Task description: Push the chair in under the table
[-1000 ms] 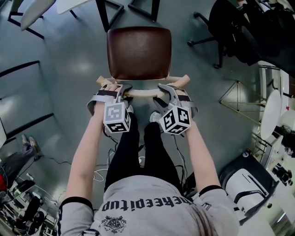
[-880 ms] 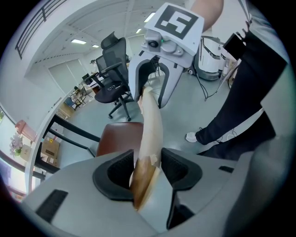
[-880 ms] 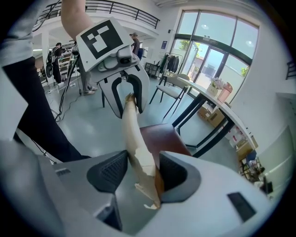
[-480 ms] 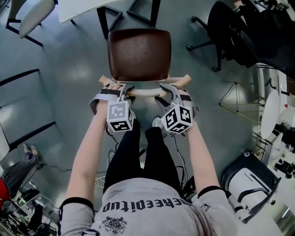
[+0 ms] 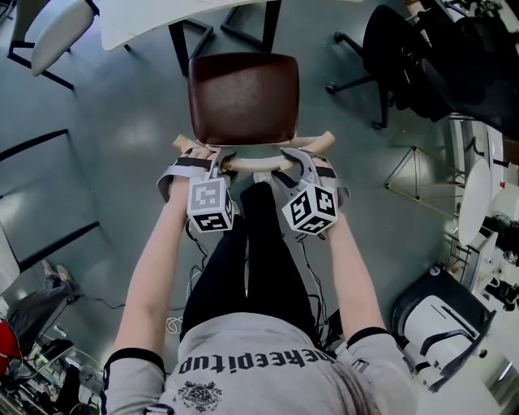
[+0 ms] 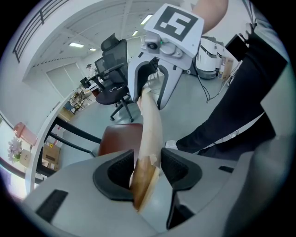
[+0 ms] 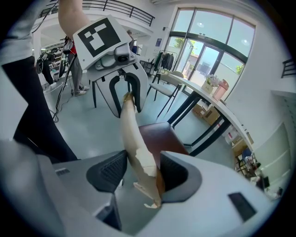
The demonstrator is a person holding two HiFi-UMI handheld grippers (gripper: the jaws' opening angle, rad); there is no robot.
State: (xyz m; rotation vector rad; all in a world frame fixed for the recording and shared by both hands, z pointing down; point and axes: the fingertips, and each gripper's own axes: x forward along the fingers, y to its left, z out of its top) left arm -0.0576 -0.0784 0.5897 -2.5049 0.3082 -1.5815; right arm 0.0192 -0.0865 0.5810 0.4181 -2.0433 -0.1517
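The chair has a dark brown seat (image 5: 243,97) and a pale curved wooden backrest rail (image 5: 253,163). It stands just short of the white table (image 5: 154,14), between the table's black legs. My left gripper (image 5: 217,159) is shut on the left part of the rail and my right gripper (image 5: 290,159) on the right part. In the left gripper view the rail (image 6: 150,125) runs out from between my jaws (image 6: 147,169) over the seat (image 6: 118,139). The right gripper view shows the chipped rail (image 7: 132,134) clamped between its jaws (image 7: 138,169), with the table (image 7: 217,109) beyond.
A black office chair (image 5: 405,49) stands at the upper right, and a thin metal stand (image 5: 422,174) is on the right. A white chair (image 5: 57,20) sits at the upper left. The person's legs (image 5: 251,243) are directly behind the chair. Cables lie on the grey floor.
The chair and both grippers have shifted slightly toward the table, so more of the tabletop shows at the top. One of the person's legs has stepped forward behind the chair.
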